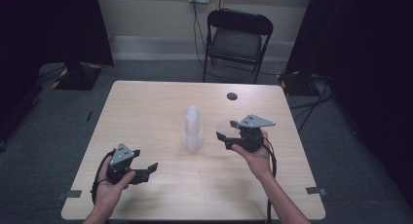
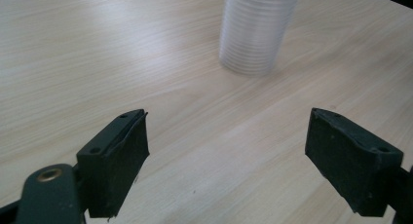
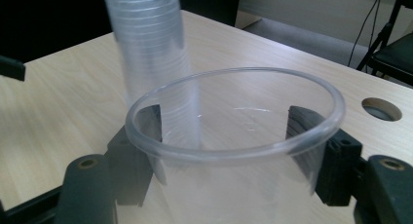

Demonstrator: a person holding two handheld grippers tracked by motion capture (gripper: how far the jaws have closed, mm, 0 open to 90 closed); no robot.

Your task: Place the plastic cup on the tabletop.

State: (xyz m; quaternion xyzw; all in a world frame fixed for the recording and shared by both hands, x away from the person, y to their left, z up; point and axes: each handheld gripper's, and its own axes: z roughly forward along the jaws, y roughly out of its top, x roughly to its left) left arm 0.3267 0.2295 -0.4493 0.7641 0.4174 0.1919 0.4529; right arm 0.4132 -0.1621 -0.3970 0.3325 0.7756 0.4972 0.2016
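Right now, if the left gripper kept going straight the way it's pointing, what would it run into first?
Most likely the stack of clear cups, which stands ahead, slightly right of centre between the open fingers of the left gripper. Only bare table lies before it. Depth is hard to judge, so it might graze the stack's left side.

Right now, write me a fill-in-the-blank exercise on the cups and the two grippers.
1. The right gripper has its jaws closed on a single clear ____.
2. The left gripper has its jaws ____, with nothing between them.
3. The stack of cups stands upright on the ____.
4. Beyond the table's far edge stands a black folding ____.

Missing words: cup; open; table; chair
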